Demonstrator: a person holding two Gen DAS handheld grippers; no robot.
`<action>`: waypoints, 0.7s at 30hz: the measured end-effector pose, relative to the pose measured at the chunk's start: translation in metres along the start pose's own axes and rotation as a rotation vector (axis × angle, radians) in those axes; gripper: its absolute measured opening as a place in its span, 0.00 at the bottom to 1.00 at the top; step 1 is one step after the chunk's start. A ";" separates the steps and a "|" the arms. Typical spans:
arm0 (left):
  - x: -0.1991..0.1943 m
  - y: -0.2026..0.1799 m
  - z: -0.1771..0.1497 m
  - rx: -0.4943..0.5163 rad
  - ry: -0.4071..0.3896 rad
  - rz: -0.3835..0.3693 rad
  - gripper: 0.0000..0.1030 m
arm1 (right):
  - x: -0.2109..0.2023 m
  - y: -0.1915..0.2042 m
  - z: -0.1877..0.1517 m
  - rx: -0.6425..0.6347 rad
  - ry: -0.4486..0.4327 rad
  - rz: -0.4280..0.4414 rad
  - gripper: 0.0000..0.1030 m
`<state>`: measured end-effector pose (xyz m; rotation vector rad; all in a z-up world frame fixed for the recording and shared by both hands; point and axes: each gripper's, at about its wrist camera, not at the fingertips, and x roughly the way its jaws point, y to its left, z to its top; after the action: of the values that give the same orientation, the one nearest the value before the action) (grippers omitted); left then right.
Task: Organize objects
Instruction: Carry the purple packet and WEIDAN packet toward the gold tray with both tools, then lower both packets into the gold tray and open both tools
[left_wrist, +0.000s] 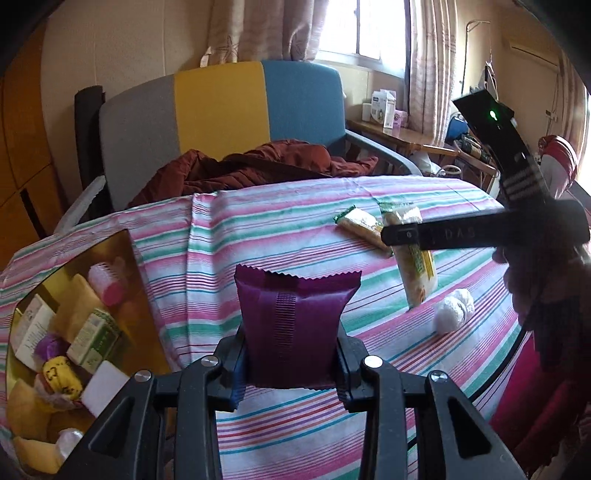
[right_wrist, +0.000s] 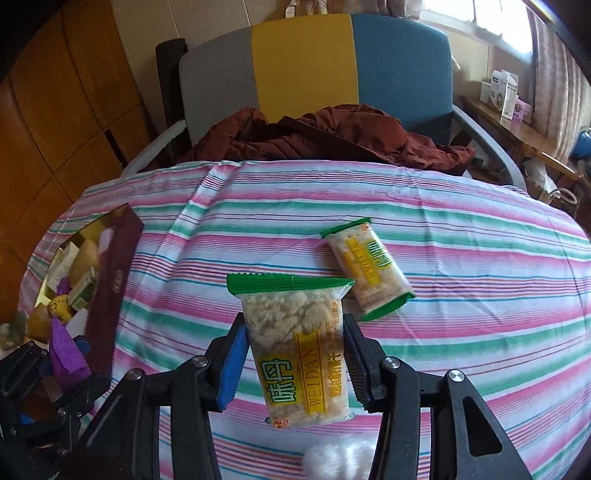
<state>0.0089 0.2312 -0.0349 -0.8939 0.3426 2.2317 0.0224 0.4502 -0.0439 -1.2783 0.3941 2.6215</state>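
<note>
My left gripper (left_wrist: 291, 373) is shut on a purple snack packet (left_wrist: 293, 325), held upright above the striped tablecloth, right of the open gold-lined box (left_wrist: 122, 258). My right gripper (right_wrist: 295, 365) is shut on a green-topped cracker packet (right_wrist: 299, 350), lifted off the table. That packet (left_wrist: 415, 269) and the right gripper (left_wrist: 406, 236) also show in the left wrist view. A second cracker packet (right_wrist: 369, 269) lies flat on the cloth beyond it. The left gripper (right_wrist: 70, 365) with the purple packet shows at the lower left of the right wrist view.
The box (right_wrist: 110, 266) holds several small boxes and wrapped sweets. A white crumpled ball (left_wrist: 452, 312) lies on the cloth. A grey, yellow and blue chair (right_wrist: 306, 66) with a brown jacket (right_wrist: 325, 136) stands behind the table. A wooden side table (left_wrist: 399, 136) stands at the right.
</note>
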 end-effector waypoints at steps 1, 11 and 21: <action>-0.003 0.003 -0.001 -0.004 -0.004 0.006 0.36 | -0.002 0.003 -0.002 0.004 -0.001 0.011 0.48; -0.044 0.050 -0.009 -0.094 -0.044 0.094 0.36 | -0.013 0.061 -0.011 0.013 -0.025 0.153 0.48; -0.074 0.107 -0.029 -0.201 -0.061 0.202 0.36 | -0.014 0.139 -0.003 -0.056 -0.015 0.292 0.48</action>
<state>-0.0122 0.1030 -0.0062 -0.9272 0.1892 2.5080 -0.0067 0.3173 -0.0138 -1.3051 0.5464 2.8990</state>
